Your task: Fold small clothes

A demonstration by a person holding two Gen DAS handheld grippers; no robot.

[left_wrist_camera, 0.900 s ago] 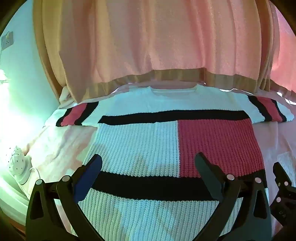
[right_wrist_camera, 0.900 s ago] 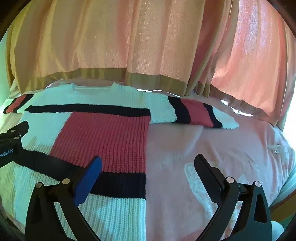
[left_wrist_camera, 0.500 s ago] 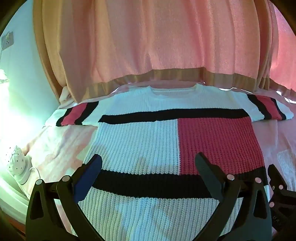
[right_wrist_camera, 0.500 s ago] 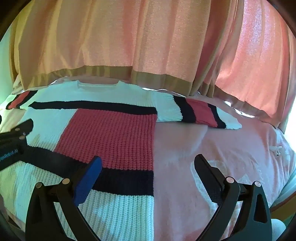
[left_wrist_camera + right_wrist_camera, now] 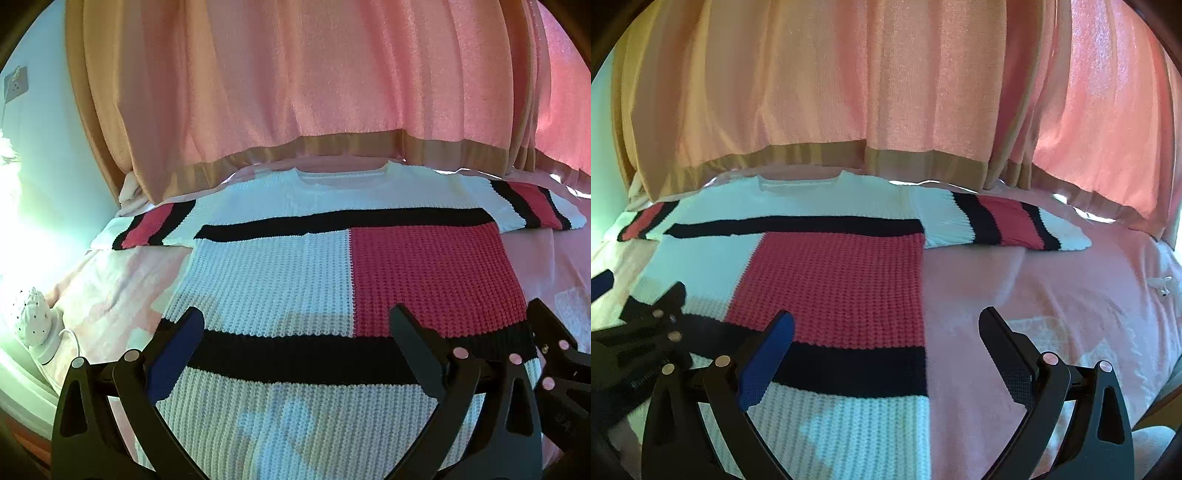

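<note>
A knitted sweater (image 5: 280, 280) in white, red and black blocks lies flat and spread out on the pink bed cover, neck toward the curtain, both short sleeves out to the sides. It also shows in the right wrist view (image 5: 831, 280). My left gripper (image 5: 295, 332) is open and empty above the sweater's lower black band. My right gripper (image 5: 886, 336) is open and empty above the sweater's lower right edge. The right gripper shows at the right of the left wrist view (image 5: 554, 354). The left gripper shows at the left of the right wrist view (image 5: 646, 325).
A pink bed cover (image 5: 1052, 302) carries the sweater. Pink curtains with a tan hem (image 5: 314, 92) hang just behind the neck. A white dotted lamp with a cord (image 5: 33, 325) stands at the bed's left edge. A small white object (image 5: 1161, 286) lies at the far right.
Both grippers have shifted slightly, the right wrist view turning left so that more of the sweater shows. The sweater has not moved. Both grippers stay open.
</note>
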